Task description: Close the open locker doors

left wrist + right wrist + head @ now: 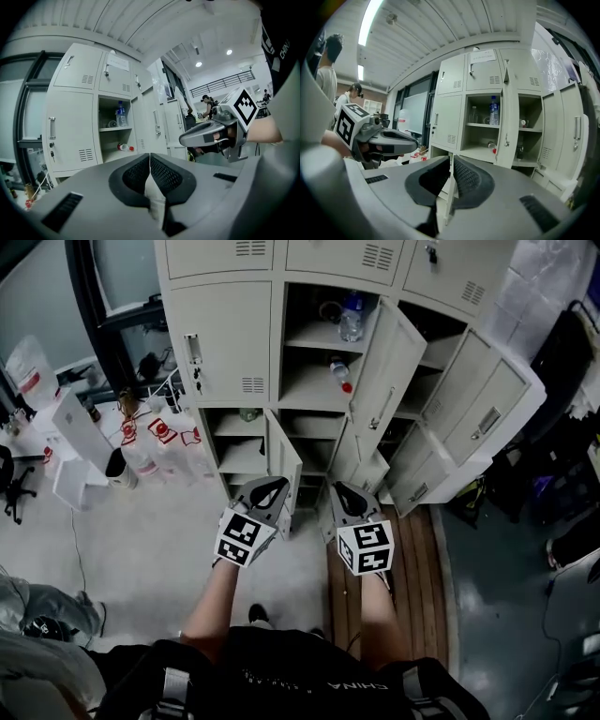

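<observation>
A cream locker bank (pixel 234 334) stands ahead with several doors swung open. The tall middle door (pixel 389 371) stands ajar beside a compartment with an upright bottle (pixel 352 317) and a lying bottle (pixel 340 374). A small lower door (pixel 286 460) hangs open, and wide doors (pixel 487 399) stick out at the right. My left gripper (pixel 265 491) and right gripper (pixel 349 498) hover side by side short of the lower lockers, both shut and empty. In the left gripper view the shut left gripper (pixel 150 157) points at the open compartment (pixel 117 126). In the right gripper view the right gripper (pixel 451 157) faces the ajar door (pixel 508 117).
Packs of water bottles (pixel 159 442) and white boards (pixel 75 442) sit on the floor at the left. A wooden floor strip (pixel 422 568) runs under the right lockers. Dark bags (pixel 562 465) crowd the far right. People stand in the background (pixel 206 105).
</observation>
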The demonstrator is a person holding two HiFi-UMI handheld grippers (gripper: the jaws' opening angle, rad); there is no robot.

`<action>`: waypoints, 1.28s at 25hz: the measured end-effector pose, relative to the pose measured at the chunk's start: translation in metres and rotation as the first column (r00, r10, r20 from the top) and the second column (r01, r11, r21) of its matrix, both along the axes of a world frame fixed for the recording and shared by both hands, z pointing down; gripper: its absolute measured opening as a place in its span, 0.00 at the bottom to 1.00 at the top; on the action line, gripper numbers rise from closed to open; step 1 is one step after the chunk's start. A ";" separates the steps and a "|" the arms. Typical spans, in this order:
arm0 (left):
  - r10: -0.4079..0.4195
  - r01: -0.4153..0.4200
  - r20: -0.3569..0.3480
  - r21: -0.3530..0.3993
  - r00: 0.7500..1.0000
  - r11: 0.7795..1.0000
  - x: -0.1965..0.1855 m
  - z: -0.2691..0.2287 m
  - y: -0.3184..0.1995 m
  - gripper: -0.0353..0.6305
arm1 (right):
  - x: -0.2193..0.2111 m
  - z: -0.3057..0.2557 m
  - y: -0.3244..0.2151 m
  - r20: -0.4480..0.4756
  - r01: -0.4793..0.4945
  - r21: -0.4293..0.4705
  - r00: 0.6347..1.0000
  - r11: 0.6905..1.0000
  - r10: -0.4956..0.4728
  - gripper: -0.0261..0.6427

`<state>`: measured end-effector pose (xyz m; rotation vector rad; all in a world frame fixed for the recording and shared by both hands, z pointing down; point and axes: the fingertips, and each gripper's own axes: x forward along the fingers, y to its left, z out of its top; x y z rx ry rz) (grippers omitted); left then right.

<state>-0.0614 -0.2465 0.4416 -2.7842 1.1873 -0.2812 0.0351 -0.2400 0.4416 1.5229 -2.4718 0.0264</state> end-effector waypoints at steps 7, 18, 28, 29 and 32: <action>0.052 -0.052 -0.002 -0.013 0.999 0.999 -0.027 0.004 -0.031 0.09 | -0.030 0.004 -0.021 -0.010 -0.046 -0.008 0.999 0.999 0.046 0.11; 0.002 -0.002 -0.029 -0.013 1.000 1.000 -0.001 0.004 -0.060 0.09 | -0.003 0.004 -0.050 -0.089 -0.006 -0.019 0.996 1.000 0.004 0.11; -0.035 0.035 -0.035 -0.013 0.999 0.999 0.022 -0.003 -0.068 0.09 | 0.023 -0.004 -0.068 -0.061 0.021 -0.009 0.998 1.000 -0.021 0.11; -0.037 0.036 -0.034 -0.014 0.999 0.999 0.021 -0.002 -0.069 0.09 | 0.022 -0.004 -0.068 -0.063 0.022 -0.008 0.998 1.000 -0.022 0.11; -0.043 0.042 -0.029 -0.017 0.999 0.999 0.018 0.000 -0.070 0.09 | 0.021 -0.002 -0.069 -0.069 0.020 -0.004 0.997 1.000 -0.020 0.11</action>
